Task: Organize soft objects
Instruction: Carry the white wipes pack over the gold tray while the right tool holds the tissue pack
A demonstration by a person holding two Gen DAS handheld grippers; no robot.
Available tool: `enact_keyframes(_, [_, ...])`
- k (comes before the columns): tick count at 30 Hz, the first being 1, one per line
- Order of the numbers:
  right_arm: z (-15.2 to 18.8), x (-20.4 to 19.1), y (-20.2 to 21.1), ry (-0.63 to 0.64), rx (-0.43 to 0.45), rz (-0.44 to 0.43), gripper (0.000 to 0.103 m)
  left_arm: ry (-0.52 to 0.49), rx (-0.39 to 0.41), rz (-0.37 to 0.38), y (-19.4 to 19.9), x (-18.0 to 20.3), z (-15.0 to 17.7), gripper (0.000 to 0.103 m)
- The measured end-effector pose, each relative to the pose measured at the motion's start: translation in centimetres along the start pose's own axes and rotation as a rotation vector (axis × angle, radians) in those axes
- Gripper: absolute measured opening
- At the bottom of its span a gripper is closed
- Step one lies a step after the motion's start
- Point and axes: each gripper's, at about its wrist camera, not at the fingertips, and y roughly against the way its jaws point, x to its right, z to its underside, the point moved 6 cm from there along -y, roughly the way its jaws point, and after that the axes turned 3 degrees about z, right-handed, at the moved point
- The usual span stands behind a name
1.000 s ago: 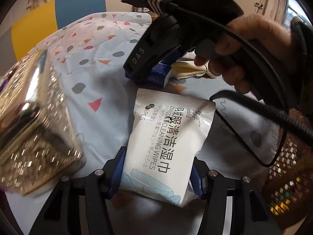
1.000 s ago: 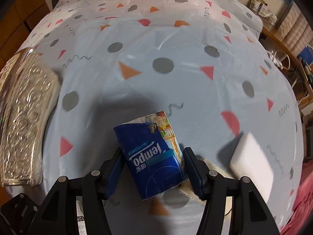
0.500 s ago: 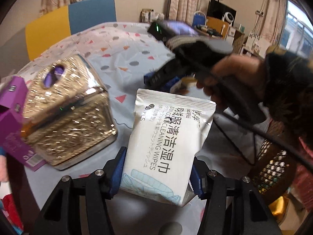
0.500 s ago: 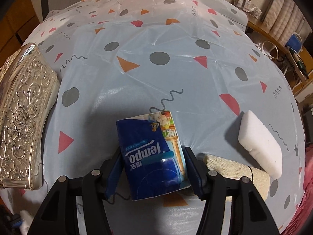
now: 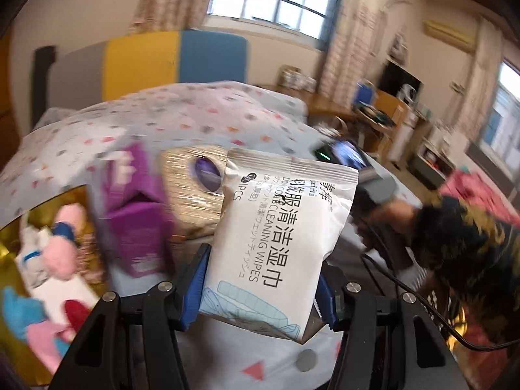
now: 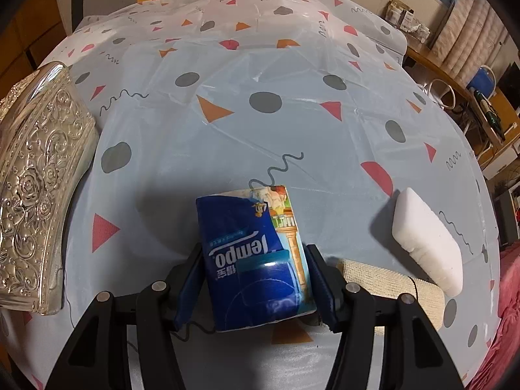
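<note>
The left gripper [image 5: 258,287] clamps the wipes pack [image 5: 282,239], long axis pointing toward the silver box [image 5: 195,188]; the right gripper [image 6: 253,287] grips the tissue pack [image 6: 252,260].

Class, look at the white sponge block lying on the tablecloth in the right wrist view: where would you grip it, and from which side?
Grip the white sponge block across its short width, at mid-length, coming from above. It lies flat and long on the tablecloth, both long sides exposed; only its near end sits close to the beige cloth.
</note>
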Motion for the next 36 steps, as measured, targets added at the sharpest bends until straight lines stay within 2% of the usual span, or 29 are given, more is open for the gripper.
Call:
enact_keyframes(3, [0.2,-0.1,0.0,0.003,0.003,0.0,0.06,0.068,0.038,-0.064,1.9,-3.5,-0.5,0.058])
enact_keyframes(7, [0.0,0.1,0.3,0.011,0.005,0.004,0.06,0.175,0.082,-0.186,4.9,-9.9,-0.5,0.058])
enact_keyframes(12, [-0.1,0.1,0.6,0.021,0.006,0.007,0.06,0.296,0.078,-0.342,7.9,-17.5,1.9,0.058])
enact_keyframes(18, [-0.2,-0.2,0.7,0.032,0.011,0.016,0.06,0.478,0.053,-0.422,9.4,-24.6,4.5,0.058])
enact_keyframes(30, [0.0,-0.4,0.9,0.036,0.015,0.022,0.06,0.566,-0.05,-0.566,7.2,-33.6,5.8,0.06])
enact_keyframes(33, [0.0,-0.4,0.9,0.039,0.015,0.024,0.06,0.567,-0.069,-0.584,6.6,-34.6,6.1,0.06])
enact_keyframes(36, [0.0,-0.3,0.9,0.039,0.015,0.023,0.06,0.545,-0.071,-0.635,6.6,-34.8,6.2,0.063])
